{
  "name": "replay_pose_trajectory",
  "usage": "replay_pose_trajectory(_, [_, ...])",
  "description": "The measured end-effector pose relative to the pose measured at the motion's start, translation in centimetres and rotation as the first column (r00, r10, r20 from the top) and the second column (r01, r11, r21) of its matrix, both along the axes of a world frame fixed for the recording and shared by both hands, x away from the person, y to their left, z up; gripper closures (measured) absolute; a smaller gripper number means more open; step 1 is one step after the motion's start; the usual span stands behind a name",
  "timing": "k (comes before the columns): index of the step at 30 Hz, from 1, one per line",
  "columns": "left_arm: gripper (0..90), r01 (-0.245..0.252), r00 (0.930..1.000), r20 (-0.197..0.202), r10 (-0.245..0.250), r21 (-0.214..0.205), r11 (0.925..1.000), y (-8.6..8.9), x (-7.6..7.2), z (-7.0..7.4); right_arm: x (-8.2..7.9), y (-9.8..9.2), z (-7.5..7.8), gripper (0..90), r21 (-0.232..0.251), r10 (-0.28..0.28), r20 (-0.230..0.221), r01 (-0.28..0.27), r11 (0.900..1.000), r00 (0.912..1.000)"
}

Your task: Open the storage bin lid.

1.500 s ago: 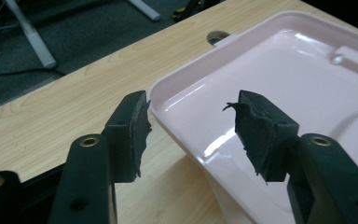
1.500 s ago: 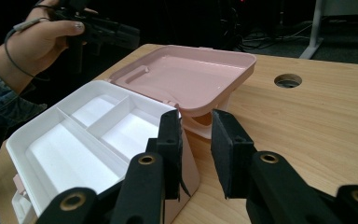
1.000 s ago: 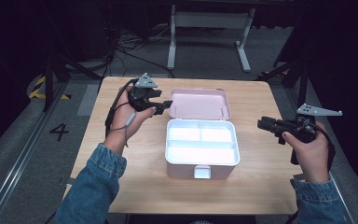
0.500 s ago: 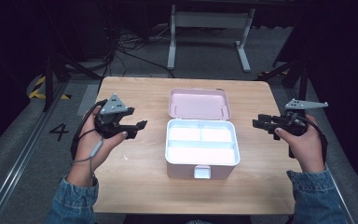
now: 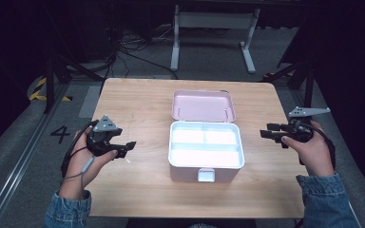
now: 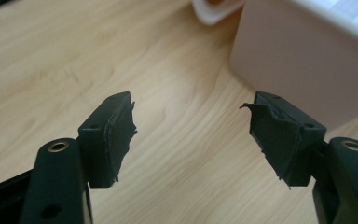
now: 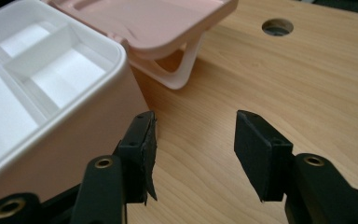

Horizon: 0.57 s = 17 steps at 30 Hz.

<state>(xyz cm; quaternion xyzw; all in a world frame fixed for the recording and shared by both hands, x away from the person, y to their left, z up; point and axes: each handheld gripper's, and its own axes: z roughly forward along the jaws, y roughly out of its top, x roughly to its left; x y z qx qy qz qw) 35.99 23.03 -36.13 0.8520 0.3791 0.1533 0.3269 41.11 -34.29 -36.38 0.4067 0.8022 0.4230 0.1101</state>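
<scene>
So the pink box sits in the middle of the counter, lid flipped all the way back behind it, and the white tray inside has its compartments bare. Left tongs hang off to the box's left, well apart from it, jaws spread with nothing between them. Right tongs hover just beside the box's right wall, also spread and holding nothing.

What I'd worry about from here, just my read:

- In the right gripper view the near jaw looks almost against the box wall. A sloppy push there probably slides the whole box sideways, since it looks like light plastic with nothing pinning it.
- If the plan is to shut it, the lid lies flat and low, so a jaw has to get under an edge. Miss that and the box likely skids toward the person instead of closing.
- The pads on the left tongs look frayed and ragged, so grip on smooth plastic may be weak and slip.
- Working one-handed seems risky; the left tongs are far enough away that they can't brace the box right now.
</scene>
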Motion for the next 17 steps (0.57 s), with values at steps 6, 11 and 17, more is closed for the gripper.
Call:
replay_pose_trajectory(6, [30.7,-0.028,0.9966,-0.076,0.031,0.036,0.9990,0.7,0.7,-2.1,0.3,-0.4,-1.3,48.7,-0.062,-0.029,-0.036,0.027,0.9977,0.9989])
replay_pose_trajectory(11, [29.6,-0.039,0.9901,-0.130,0.052,0.101,0.9941,1.1,1.5,-3.4,0.4,-0.5,-2.1,47.4,-0.064,-0.025,-0.060,0.021,0.9977,0.9979])
replay_pose_trajectory(17, [28.7,-0.027,0.9879,-0.149,0.042,0.102,0.9944,1.1,1.7,-4.0,0.4,-0.7,-2.4,44.7,-0.049,-0.040,-0.066,0.037,0.9981,0.9970])
